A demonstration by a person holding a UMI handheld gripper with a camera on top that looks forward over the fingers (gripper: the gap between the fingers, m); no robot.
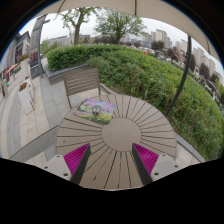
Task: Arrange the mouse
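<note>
My gripper (111, 160) is open, its two fingers with magenta pads (76, 157) spread wide above a round wooden slatted table (120, 135). Nothing is between the fingers but bare table slats. No mouse is visible on the table. A small pot of pale purple flowers (97, 107) stands on the far left part of the table, well beyond the fingers.
A wooden chair (82, 83) stands behind the table at the far side. A green hedge (150, 75) runs beyond it to the right. Paved ground and more outdoor furniture (25, 95) lie to the left. Trees and buildings are in the distance.
</note>
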